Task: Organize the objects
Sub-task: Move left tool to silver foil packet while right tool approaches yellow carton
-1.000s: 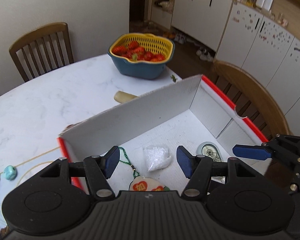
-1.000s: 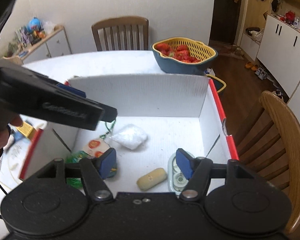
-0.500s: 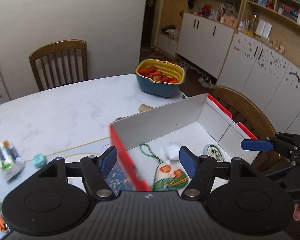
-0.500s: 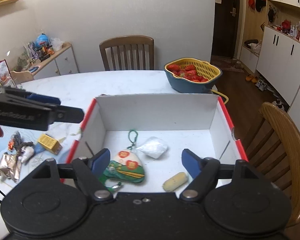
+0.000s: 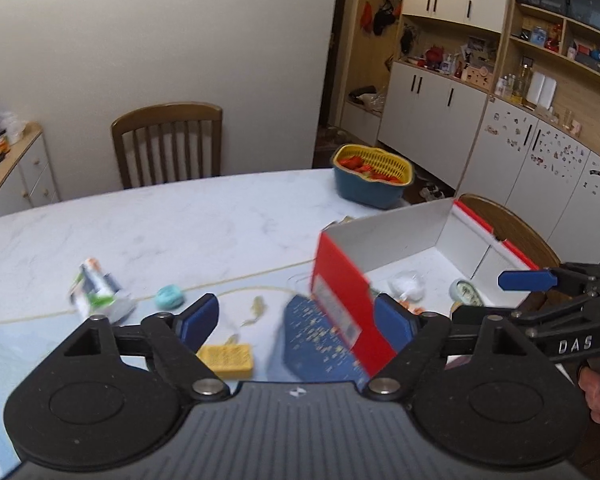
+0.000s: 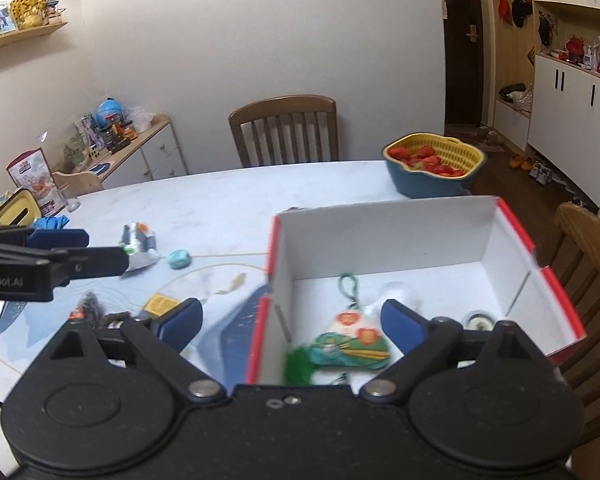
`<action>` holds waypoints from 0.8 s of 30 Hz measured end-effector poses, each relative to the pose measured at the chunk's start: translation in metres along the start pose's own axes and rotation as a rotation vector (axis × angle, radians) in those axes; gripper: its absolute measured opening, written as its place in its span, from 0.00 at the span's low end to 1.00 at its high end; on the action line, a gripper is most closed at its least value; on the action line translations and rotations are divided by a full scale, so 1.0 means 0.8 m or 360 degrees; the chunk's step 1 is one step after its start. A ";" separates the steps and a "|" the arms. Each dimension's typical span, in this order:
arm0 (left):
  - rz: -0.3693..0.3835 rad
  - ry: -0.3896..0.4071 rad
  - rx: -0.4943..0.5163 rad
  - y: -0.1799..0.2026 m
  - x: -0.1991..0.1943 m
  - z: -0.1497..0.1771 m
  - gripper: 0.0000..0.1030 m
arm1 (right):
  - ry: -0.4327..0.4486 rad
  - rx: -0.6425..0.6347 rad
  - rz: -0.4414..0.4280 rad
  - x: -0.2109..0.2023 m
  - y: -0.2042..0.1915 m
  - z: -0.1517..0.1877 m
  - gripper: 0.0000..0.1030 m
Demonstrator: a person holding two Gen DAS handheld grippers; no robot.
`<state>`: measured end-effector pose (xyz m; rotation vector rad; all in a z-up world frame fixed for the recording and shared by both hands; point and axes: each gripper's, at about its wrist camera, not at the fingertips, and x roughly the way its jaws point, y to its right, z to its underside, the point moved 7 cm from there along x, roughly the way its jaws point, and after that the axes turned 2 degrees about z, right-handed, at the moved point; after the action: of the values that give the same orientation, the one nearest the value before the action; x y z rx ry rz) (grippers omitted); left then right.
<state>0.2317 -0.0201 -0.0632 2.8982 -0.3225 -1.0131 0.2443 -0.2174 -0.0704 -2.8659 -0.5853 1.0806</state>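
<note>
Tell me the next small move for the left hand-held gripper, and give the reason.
Probably lower the left hand-held gripper onto the yellow block. Its jaws are opening with nothing between them, the block lies on the table just below them, and it sits outside the red box, where a pouch already lies.

Left wrist view: near corner of red box (image 5: 340, 300) motion-smeared, label text unreadable. Blue starred sheet (image 5: 320, 344) partly hidden under box. Green-white packet (image 5: 94, 290) blurred, print illegible. Small tan item (image 5: 256, 308) on table (image 5: 180, 220) too smeared to name. Person's hand (image 5: 596, 394) cut by right edge.

Right wrist view: embroidered sachet (image 6: 352, 344) in box blurred, lower part behind right tool (image 6: 292, 322) body. Round item (image 6: 476, 320) half hidden by tool's finger. Left tool (image 6: 56, 250) cut by left edge.
</note>
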 end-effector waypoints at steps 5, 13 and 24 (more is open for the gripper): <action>-0.0030 -0.0015 -0.0015 -0.038 -0.017 0.023 0.92 | -0.0031 -0.0003 -0.0009 0.009 -0.034 0.008 0.93; -0.0009 -0.0027 -0.0012 -0.085 -0.037 0.053 1.00 | -0.0078 -0.0011 -0.0034 0.026 -0.085 0.016 0.93; -0.0052 -0.0153 -0.0083 -0.154 -0.035 0.109 1.00 | -0.0167 -0.0127 -0.0036 0.088 -0.139 0.018 0.93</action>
<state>0.1783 0.1079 -0.1289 2.8231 -0.2503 -1.1503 0.2462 -0.0904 -0.1092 -2.8752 -0.6800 1.2384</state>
